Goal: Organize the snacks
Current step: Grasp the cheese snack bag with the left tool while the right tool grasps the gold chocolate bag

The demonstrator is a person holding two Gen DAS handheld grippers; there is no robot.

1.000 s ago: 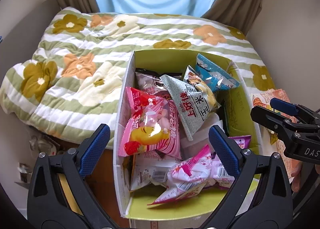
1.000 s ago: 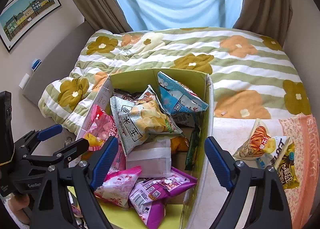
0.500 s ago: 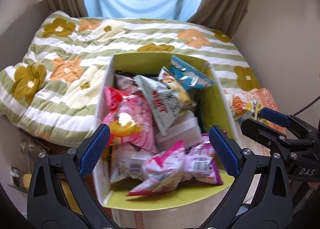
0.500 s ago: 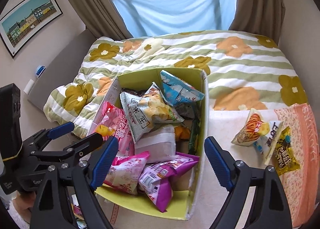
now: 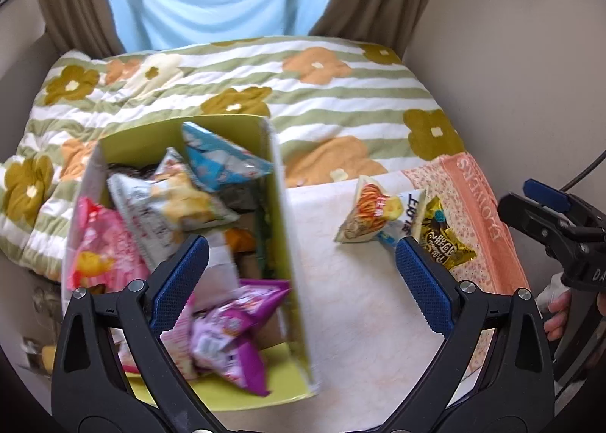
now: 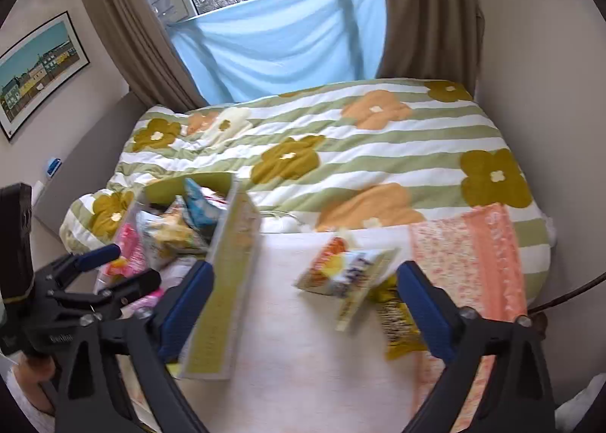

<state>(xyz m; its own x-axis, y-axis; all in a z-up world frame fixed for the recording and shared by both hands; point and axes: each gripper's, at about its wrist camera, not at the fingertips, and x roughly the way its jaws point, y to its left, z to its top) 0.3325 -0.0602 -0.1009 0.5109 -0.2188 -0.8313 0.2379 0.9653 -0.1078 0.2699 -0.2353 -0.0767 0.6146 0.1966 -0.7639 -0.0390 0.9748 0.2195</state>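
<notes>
Right gripper point(image 6: 303, 304) jaws just widened, fully spread, holding nothing. Left gripper point(image 5: 299, 281) also wide, empty. 3 loose foil snack packets point(image 6: 344, 270) lie on pale cloth at 12 o'clock of right gripper, nearer it; long axis about 10-to-4. Green cardboard snack box point(image 6: 227, 281) at 10 o'clock.

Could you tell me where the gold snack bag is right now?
In the left wrist view, the gold snack bag lies right of the green box, beside two other loose packets.
</notes>
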